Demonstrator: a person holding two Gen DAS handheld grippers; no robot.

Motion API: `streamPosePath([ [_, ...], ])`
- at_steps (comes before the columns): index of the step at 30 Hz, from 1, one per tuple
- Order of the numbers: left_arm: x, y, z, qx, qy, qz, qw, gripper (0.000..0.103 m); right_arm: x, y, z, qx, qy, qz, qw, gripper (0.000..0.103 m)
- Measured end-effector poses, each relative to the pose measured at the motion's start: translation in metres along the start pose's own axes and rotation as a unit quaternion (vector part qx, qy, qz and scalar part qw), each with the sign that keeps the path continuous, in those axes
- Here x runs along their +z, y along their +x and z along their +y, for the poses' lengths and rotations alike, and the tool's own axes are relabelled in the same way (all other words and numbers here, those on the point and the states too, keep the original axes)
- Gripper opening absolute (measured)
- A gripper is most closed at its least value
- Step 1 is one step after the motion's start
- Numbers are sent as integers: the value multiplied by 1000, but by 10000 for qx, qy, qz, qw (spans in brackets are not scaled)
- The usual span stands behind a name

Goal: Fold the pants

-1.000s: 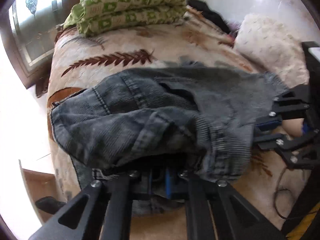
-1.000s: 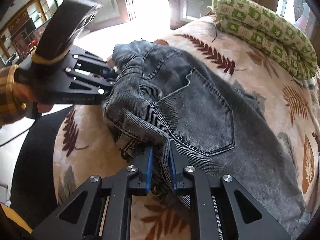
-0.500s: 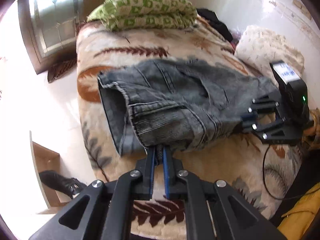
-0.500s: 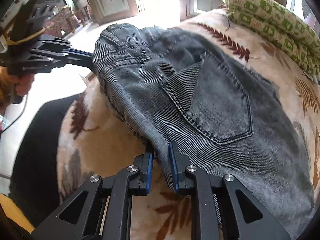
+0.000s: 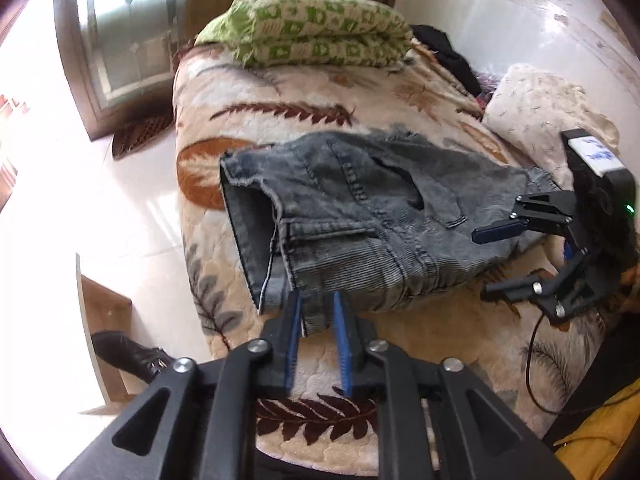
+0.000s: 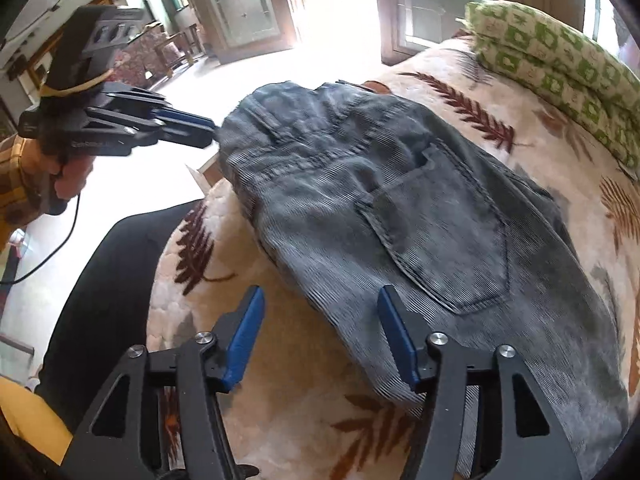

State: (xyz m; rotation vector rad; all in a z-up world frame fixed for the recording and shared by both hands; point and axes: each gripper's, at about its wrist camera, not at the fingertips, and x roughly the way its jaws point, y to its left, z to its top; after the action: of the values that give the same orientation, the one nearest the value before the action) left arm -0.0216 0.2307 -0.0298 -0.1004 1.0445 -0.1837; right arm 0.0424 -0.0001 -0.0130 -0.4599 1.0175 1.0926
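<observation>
Grey denim pants (image 5: 360, 216) lie folded on the leaf-patterned blanket (image 5: 288, 92), one back pocket facing up in the right wrist view. My left gripper (image 5: 316, 296) is at their near edge. Its jaws are opening, with the hem loose between the blue pads. From the right wrist view the left gripper (image 6: 210, 130) touches the waistband corner of the pants (image 6: 400, 208). My right gripper (image 6: 320, 294) is opening wide. The folded edge sits between its fingers, and neither pad presses on it. In the left wrist view the right gripper (image 5: 486, 264) stands at the far right end.
A green-checked folded quilt (image 5: 316, 36) lies at the bed's far end, with a cream pillow (image 5: 540, 108) and dark clothes (image 5: 452, 56) beside it. The bed's edge drops to a white tiled floor (image 5: 128, 216), where a black boot (image 5: 128, 354) and a wooden board stand. A black cable (image 5: 532, 364) trails on the blanket.
The pants went from bunched and lifted to stretched flat on the blanket. The right jaws spread wide and let go. The left pads parted slightly around the hem.
</observation>
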Motion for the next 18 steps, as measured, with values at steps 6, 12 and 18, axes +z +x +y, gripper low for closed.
streamPosePath([
  [6, -9, -7, 14, -390, -966, -331, 9940, 80, 8, 24, 21, -214, -379, -19, 9991, 70],
  [12, -15, 15, 12, -712, -1934, 136, 9784, 82, 9, 31, 18, -389, -256, -136, 9988, 61],
  [18, -9, 26, 5, -843, -2821, -69, 9557, 22, 5, 30, 15, -596, -99, -129, 9981, 23],
])
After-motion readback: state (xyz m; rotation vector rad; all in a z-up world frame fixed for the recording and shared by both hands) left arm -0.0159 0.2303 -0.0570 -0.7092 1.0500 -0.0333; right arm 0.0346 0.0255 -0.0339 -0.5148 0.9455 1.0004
